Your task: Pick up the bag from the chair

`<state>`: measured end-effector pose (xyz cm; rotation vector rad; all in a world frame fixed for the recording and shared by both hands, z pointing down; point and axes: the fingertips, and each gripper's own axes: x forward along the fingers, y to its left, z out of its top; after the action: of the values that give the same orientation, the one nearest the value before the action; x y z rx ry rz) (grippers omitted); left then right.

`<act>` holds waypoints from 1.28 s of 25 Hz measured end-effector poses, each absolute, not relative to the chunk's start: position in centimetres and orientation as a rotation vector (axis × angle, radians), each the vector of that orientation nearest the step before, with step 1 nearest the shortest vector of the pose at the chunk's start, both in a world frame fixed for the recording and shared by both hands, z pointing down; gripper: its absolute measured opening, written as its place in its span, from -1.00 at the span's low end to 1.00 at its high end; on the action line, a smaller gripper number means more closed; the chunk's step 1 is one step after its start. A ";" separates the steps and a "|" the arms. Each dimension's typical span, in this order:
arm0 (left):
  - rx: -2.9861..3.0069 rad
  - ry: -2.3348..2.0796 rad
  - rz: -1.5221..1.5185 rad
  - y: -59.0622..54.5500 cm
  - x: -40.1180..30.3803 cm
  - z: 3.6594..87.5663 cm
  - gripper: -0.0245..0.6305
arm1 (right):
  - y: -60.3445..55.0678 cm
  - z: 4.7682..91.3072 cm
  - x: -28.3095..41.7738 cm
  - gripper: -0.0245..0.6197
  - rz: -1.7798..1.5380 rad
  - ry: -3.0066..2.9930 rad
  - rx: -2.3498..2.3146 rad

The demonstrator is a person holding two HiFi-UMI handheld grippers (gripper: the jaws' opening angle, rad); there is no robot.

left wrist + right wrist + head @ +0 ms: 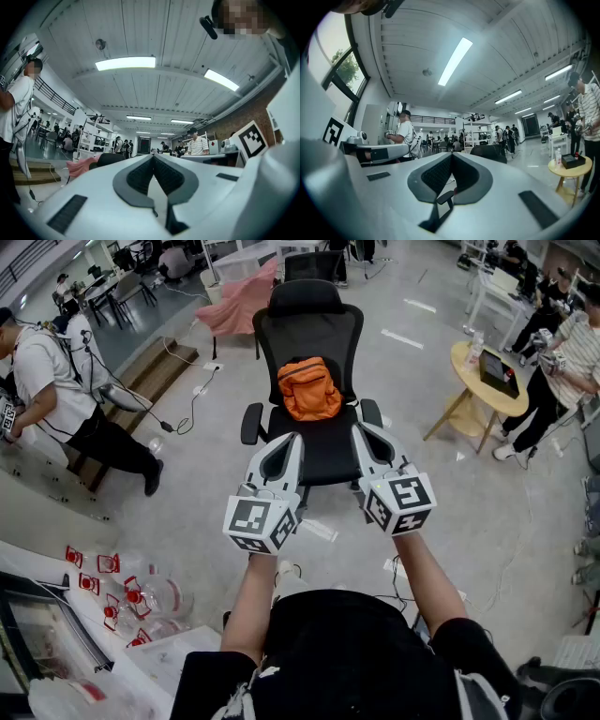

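Left tongs [292,440]: tips are brought together, nothing is gripped. Right tongs [360,430]: likewise closed and empty, held just beside the left. Orange bag [310,388]: seen just beyond both tips, untouched, propped on the black chair [309,315] against its backrest.

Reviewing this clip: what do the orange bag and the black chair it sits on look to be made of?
Orange bag: soft woven fabric, probably nylon or polyester, mostly matte. It slumps and creases, and a seamed front pocket shows. Black office chair: the backrest looks like dark mesh or fabric on a matte frame, likely plastic. The weave is too small to confirm from the head view.
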<state>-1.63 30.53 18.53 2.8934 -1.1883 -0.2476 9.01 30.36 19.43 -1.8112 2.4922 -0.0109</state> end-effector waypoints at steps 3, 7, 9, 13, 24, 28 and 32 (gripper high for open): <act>2.894 -1.196 -0.240 30.7 -1.5 18.5 -0.90 | 30.6 19.4 9.2 -0.92 -0.030 2.487 -1.794; 2.893 -1.198 -0.229 31.2 -1.2 18.8 -0.90 | 31.1 19.4 9.3 -0.92 -0.041 2.488 -1.779; 2.895 -1.198 -0.223 31.6 -0.8 19.0 -0.90 | 31.4 19.7 9.5 -0.92 -0.040 2.502 -1.779; 2.899 -1.200 -0.214 32.0 -0.2 19.2 -0.90 | 31.7 20.2 10.0 -0.92 -0.049 2.510 -1.775; 2.903 -1.179 -0.214 29.6 0.4 19.6 -0.90 | 29.3 20.7 10.5 -0.92 -0.058 2.519 -1.771; 2.897 -1.170 -0.218 27.1 0.4 20.1 -0.90 | 26.9 21.1 10.5 -0.92 -0.063 2.521 -1.779; 2.884 -1.172 -0.219 24.0 0.5 20.1 -0.90 | 24.1 21.1 10.7 -0.92 -0.080 2.522 -1.781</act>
<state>0.50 24.04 20.06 2.8845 -1.1721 -0.2195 10.74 24.05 21.05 -1.7807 2.5216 -0.0799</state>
